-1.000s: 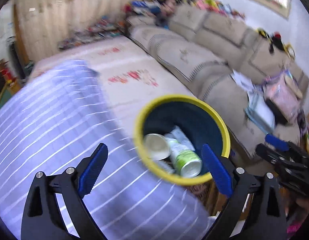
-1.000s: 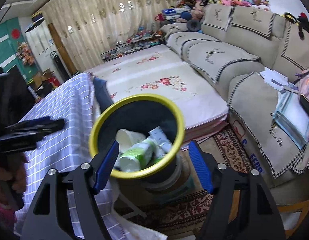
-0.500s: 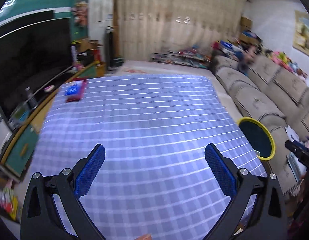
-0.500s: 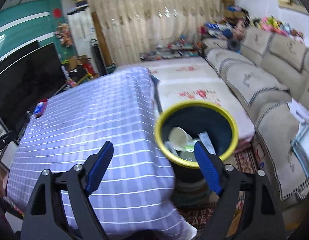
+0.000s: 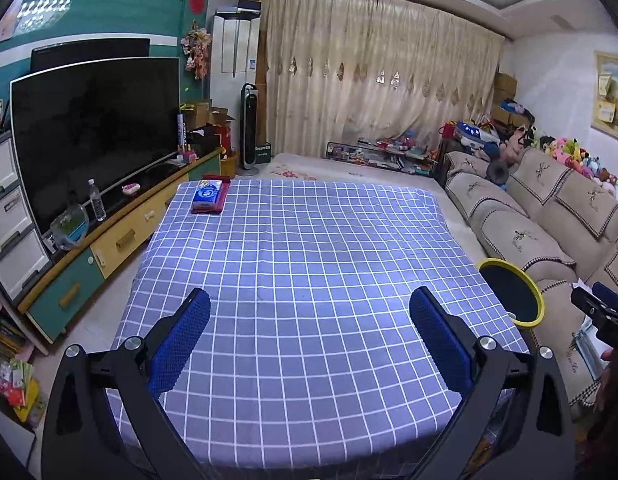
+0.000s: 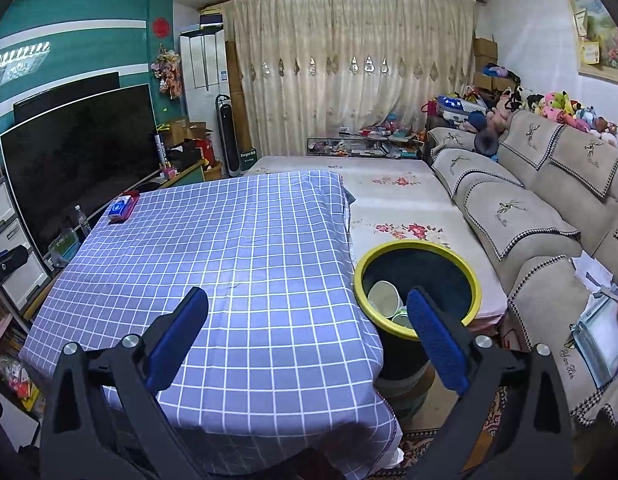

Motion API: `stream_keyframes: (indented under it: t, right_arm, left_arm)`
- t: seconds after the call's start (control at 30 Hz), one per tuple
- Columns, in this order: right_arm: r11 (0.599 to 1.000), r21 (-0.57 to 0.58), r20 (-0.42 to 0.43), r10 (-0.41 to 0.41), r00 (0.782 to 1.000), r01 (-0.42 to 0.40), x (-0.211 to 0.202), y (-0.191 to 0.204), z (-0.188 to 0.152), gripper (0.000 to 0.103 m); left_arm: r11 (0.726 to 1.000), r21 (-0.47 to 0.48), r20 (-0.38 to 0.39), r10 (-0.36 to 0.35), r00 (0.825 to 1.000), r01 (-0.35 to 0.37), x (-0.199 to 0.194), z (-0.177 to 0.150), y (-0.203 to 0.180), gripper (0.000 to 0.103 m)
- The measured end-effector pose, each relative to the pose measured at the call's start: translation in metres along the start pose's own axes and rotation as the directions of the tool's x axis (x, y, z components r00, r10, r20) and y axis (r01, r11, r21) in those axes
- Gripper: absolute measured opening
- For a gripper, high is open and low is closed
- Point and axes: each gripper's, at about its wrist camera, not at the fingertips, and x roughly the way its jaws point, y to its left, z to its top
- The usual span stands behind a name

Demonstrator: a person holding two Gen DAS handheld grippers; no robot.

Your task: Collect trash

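Two large things fill both views: the checked-cloth worktop [image 5: 309,280] and the sofa [image 6: 549,200] at 3 o'clock. Between them stands the yellow-rimmed trash bin [image 6: 417,276], holding a paper cup [image 6: 383,298]. Left hand-held gripper [image 5: 309,336] and right hand-held gripper [image 6: 307,336] both hang spread wide, gripping nothing. A tissue pack [image 5: 207,195] lies at 11 o'clock.

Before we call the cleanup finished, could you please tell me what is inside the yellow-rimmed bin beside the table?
In the right wrist view, the bin holds a white cup and something pale beside it, partly hidden by the right gripper finger. The bin's wall hides its bottom.
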Motion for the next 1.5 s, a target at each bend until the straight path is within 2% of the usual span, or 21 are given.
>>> stream_keyframes:
  t: [0.4, 0.83, 1.5]
  right_arm:
    - [1.0, 0.017, 0.032, 0.013, 0.999, -0.014, -0.01, 0.002, -0.001, 0.096]
    - [1.0, 0.025, 0.023, 0.019, 1.0, -0.02, -0.003, 0.001, -0.001, 0.096]
    - [0.999, 0.025, 0.028, 0.024, 0.999, -0.024, -0.003, 0.0, -0.001, 0.096]
  left_arm:
    - [1.0, -0.007, 0.028, 0.024, 0.999, -0.023, -0.02, -0.008, 0.007, 0.098]
    - [1.0, 0.008, 0.012, 0.03, 0.999, -0.03, -0.013, -0.006, -0.006, 0.098]
    - [0.999, 0.014, 0.017, 0.038, 0.999, -0.038, -0.009, -0.001, -0.006, 0.098]
